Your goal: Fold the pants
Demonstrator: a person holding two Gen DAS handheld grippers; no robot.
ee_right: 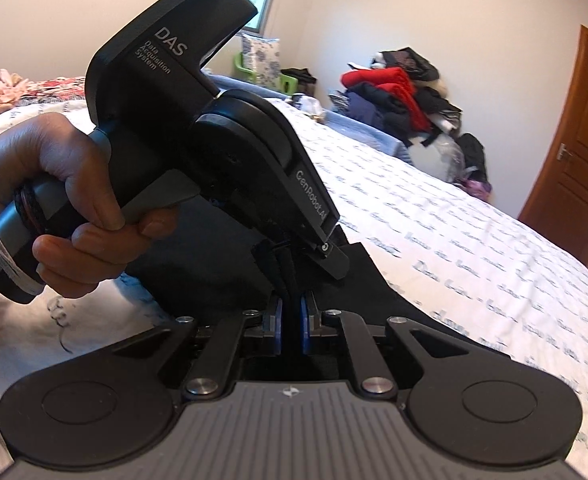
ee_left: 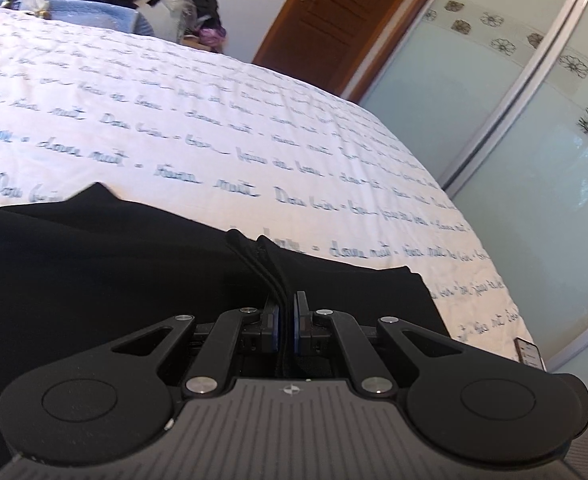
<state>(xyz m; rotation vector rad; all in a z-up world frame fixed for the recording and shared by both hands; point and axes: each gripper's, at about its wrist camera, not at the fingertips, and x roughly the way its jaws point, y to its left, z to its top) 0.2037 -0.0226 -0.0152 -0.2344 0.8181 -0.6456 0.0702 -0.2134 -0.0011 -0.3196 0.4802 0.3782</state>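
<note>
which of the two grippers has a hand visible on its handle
The left gripper, seen in the right wrist view: a hand wraps its handle. The right gripper shows only its fingers.

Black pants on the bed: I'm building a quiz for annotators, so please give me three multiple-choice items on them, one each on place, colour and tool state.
1. Where do the pants lie?
A. on the white bedspread with script print
B. on the floor
C. on a chair

2. What colour are the pants?
A. red
B. black
C. blue

3. How does the left tool stand?
A. wide open above the fabric
B. lying on the bed
C. shut on a fold of the pants

Answers:
1 A, the dark fabric spreads over the printed cover.
2 B, the fabric is black in both views.
3 C, the pads pinch a ridge of fabric, and the right tool does likewise.
</note>
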